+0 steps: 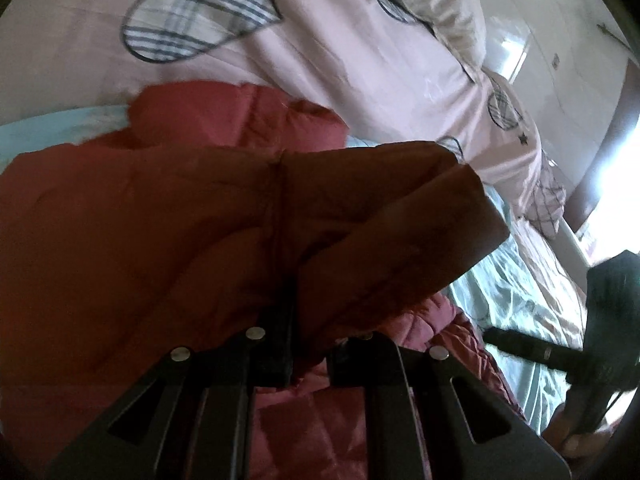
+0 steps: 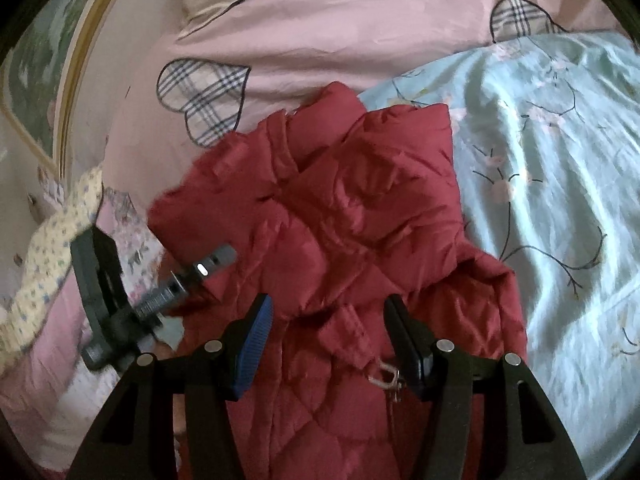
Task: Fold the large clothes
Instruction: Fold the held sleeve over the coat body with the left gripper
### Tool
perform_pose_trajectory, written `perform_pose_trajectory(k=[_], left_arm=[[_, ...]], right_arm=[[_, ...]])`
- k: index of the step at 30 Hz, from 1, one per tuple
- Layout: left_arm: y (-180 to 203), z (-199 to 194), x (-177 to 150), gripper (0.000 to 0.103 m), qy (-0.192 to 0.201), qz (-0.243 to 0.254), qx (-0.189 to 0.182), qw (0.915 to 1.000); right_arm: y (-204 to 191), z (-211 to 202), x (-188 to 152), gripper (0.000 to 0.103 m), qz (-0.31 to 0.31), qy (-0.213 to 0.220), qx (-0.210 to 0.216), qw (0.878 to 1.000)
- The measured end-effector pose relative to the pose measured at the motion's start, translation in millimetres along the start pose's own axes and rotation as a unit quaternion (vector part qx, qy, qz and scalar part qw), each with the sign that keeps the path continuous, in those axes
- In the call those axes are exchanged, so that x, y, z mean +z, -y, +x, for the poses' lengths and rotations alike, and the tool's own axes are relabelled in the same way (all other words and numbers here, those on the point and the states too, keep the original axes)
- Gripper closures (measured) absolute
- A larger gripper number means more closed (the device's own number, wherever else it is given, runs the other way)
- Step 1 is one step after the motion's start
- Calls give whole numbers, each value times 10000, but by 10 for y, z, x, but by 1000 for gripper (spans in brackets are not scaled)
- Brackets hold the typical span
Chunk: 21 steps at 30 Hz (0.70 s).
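We note a bed covered by a pink duvet (image 2: 360,40) printed with plaid hearts (image 2: 204,100), and beside it a pale blue floral sheet (image 2: 560,184). A cream pillow (image 1: 436,4) lies at the duvet's far edge. Beyond it stands a pale wall (image 1: 560,40). Strong daylight (image 1: 616,184) floods in at the right of the left view.

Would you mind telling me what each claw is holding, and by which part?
The left claw grips the red jacket by a fold of its fabric. The right claw is open above it, holding nothing.
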<state>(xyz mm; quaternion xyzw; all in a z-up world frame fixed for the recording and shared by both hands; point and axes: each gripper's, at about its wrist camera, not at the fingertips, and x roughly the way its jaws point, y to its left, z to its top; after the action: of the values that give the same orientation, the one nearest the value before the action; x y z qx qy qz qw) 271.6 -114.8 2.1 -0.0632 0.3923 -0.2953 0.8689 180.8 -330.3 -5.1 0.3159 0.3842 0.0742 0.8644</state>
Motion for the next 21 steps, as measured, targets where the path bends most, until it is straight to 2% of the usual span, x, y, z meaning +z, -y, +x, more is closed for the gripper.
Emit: perform_pose_trajectory(k=[2,3,8,16,18,19,21], left_arm=[[85,105,-44,93,-49,94,-5,9999],[115,144,-66,93,-71,139,32,9999],[238,337,-174,93,-184,370,279,9988],[271,379,-222,93,-206,546,456,9973],[275,384,-230,93,-216,542,460,9972],[265,376,-232,89,-247,516,439,9974],[233,350,-237,81,-350,444,322,9979]], right_arm=[[47,29,73,31,163,40,100,9998],[65,44,106,29,227,68,132,9996],[177,186,292,28,566,153,367,9976],[265,653,482,31,1024,-92,888,9907],[263,767,503,58,1052,-174,899,9902],[263,823,505,87,1060,-253,852,9904],[280,830,504,89,1071,-227,748,9912]])
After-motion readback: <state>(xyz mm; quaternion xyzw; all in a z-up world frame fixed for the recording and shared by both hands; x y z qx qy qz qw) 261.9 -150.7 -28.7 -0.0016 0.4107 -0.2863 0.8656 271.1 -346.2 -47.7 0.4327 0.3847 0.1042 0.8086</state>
